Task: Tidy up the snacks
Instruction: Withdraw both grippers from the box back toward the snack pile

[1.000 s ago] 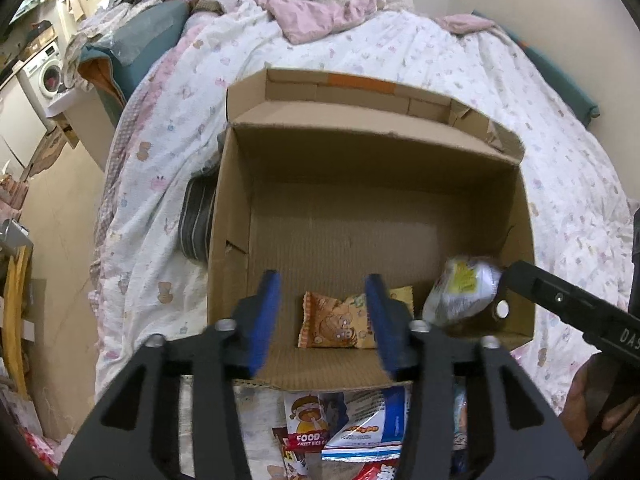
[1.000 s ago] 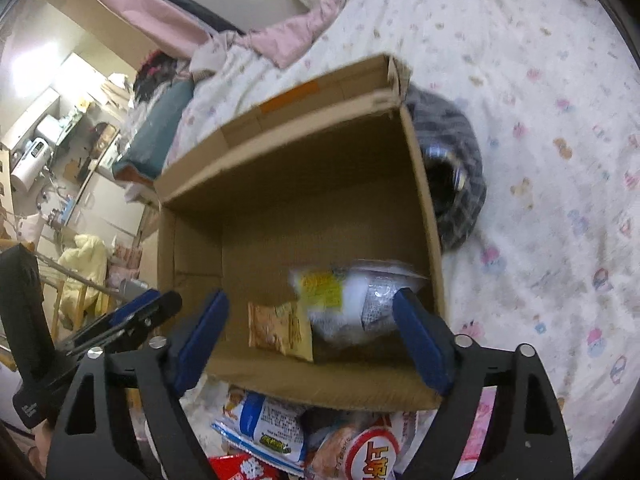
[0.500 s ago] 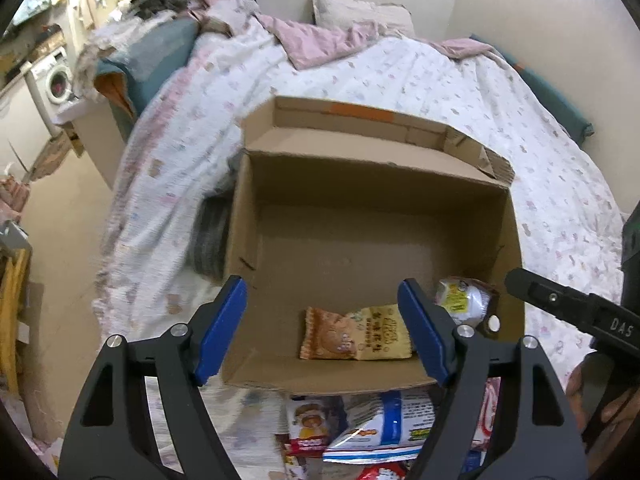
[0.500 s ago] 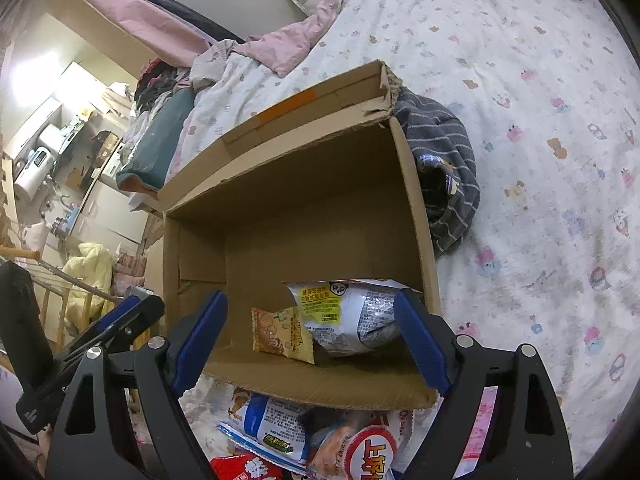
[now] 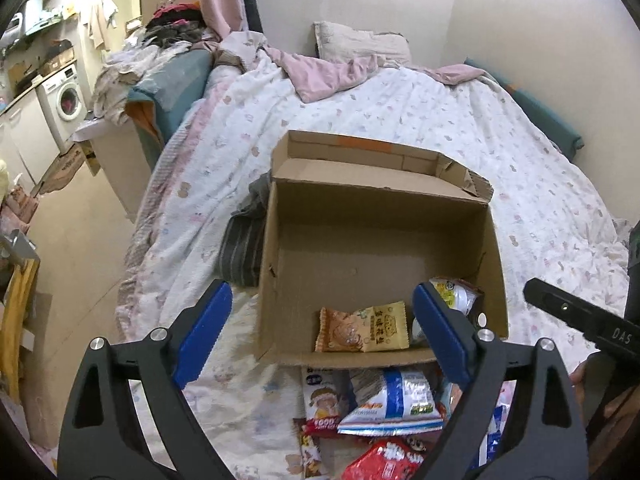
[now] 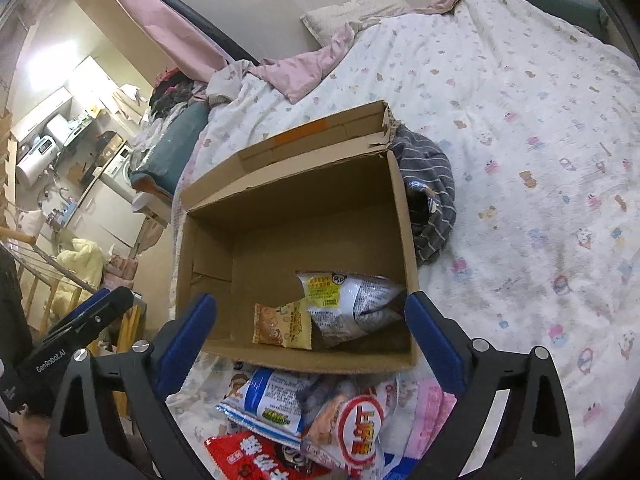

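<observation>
An open cardboard box point(image 5: 352, 240) point(image 6: 402, 216) sits on the bed. Inside lie an orange snack packet point(image 5: 362, 330) point(image 6: 282, 326) and a silver bag with a yellow label point(image 5: 456, 300) point(image 6: 352, 302). A pile of snack packets point(image 5: 384, 408) point(image 6: 304, 412) lies on the bedsheet in front of the box. My left gripper point(image 5: 320, 334) is open and empty, held above the box's near edge. My right gripper point(image 6: 308, 338) is open and empty, also above the near edge. The right gripper's finger point(image 5: 580, 316) shows at the right of the left wrist view.
A grey striped garment point(image 5: 240, 248) point(image 6: 432, 200) lies against the box's far side. The bed's white patterned sheet point(image 6: 520, 160) spreads around. The bed's left edge drops to the floor point(image 5: 80, 248); a washing machine point(image 5: 66, 100) stands beyond.
The left gripper opened and released the orange packet in the box; the right gripper let go of the silver bag. Both grippers pulled back and up from the box.
</observation>
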